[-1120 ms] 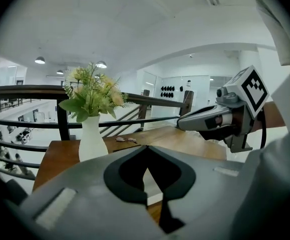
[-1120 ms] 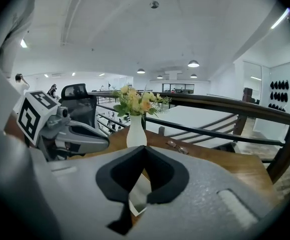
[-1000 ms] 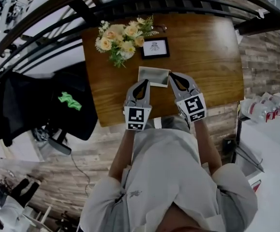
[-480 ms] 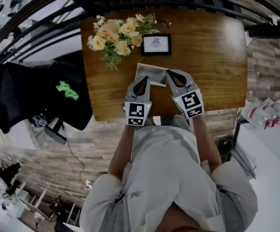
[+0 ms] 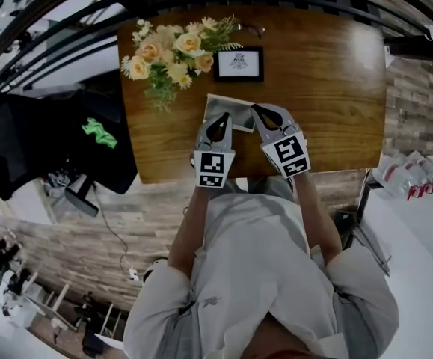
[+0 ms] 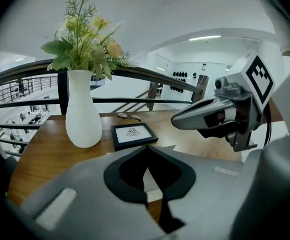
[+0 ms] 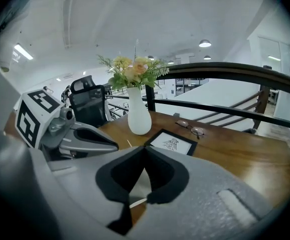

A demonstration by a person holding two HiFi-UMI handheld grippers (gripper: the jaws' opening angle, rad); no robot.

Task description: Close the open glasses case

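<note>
Closing in with left gripper point(image 5: 220, 118) and right gripper point(image 5: 255, 111), both pinched together, empty; open glasses case point(image 5: 231, 106) now just ahead, touching or nearly touching their tips. Probably means pushing the lid over comes next.

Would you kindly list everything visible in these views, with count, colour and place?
Table: one, brown wood, under everything.
Glasses case: one, grey, near table edge, at the gripper tips.
Vase: one, white, far left on table.
Flowers: one bunch, yellow and peach, in the vase.
Picture frame: one, black, beside the vase.
Eyeglasses: one pair, far table edge.
Railing: one, dark, behind table.
Office chair: one, black, left of table.
Left gripper: grey, jaws together.
Right gripper: grey, jaws together.
</note>
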